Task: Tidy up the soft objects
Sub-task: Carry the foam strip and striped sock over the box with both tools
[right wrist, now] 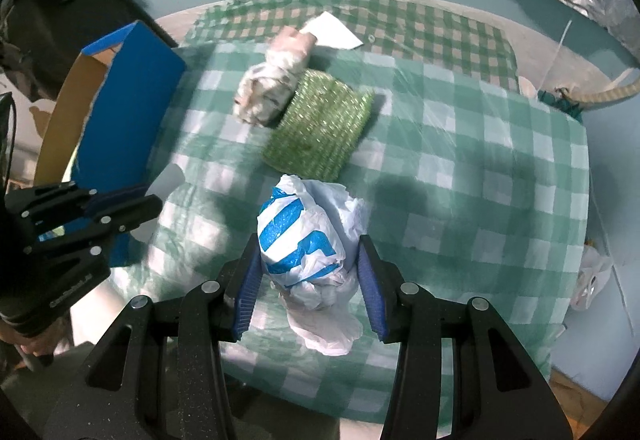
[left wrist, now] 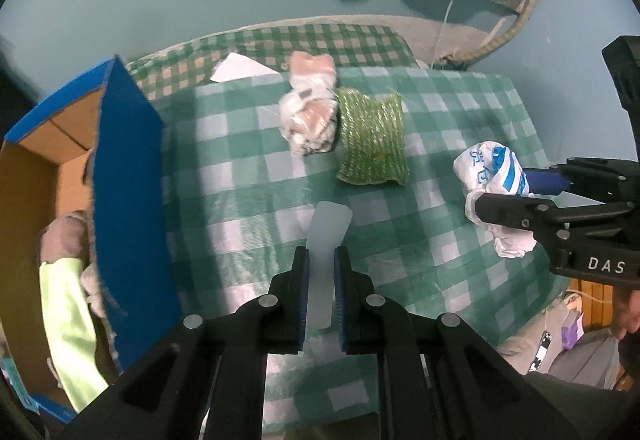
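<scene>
1. The blue cardboard box (left wrist: 128,200), open-topped, stands just left of the left gripper (left wrist: 321,272); pale soft items already lie inside.
2. The green-and-white checked cloth (left wrist: 440,120) covers the surface beneath both grippers.
3. A sparkly green woven scrubber pad (left wrist: 370,138) lies ahead of the left gripper, touching a pink-and-white crumpled plastic bundle (left wrist: 308,112).
4. The right gripper (right wrist: 310,280) clamps a knotted white plastic bag with blue print (right wrist: 308,236) between its pads, apparently off the cloth.
5. The left gripper pinches a thin translucent flat strip (left wrist: 324,256).
6. Judged step: carrying both items. Next, each must swing left over the box and release.
</scene>
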The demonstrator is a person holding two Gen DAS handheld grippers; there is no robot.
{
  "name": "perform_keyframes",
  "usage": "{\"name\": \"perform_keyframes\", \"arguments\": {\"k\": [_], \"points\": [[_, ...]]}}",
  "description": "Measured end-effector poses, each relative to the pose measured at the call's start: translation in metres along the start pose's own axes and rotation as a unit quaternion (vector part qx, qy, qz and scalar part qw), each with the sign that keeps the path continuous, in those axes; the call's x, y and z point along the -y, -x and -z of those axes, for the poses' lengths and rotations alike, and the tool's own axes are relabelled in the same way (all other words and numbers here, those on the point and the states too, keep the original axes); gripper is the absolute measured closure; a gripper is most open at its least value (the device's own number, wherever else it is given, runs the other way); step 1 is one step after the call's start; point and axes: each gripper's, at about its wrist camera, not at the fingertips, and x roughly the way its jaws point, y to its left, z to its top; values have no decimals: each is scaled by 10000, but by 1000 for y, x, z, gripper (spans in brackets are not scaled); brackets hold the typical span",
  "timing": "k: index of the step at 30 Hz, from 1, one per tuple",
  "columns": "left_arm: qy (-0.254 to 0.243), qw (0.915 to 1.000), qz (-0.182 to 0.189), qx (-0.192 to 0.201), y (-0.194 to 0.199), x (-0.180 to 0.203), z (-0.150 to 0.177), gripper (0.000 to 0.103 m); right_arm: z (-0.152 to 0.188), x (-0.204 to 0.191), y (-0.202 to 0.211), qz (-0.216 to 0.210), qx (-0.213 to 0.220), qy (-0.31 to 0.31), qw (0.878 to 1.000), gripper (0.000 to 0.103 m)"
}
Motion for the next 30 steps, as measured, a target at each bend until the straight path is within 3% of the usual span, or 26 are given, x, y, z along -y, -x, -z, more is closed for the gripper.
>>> {"name": "perform_keyframes", "arguments": {"k": [13, 30], "points": [[459, 9979, 98, 445, 61, -31, 2, 91, -26, -44, 27, -199, 157, 319, 9992, 58], [1154, 9891, -286, 873, 111, -93, 19, 91, -61, -125, 33, -546, 274, 1035, 9927, 58]]}}
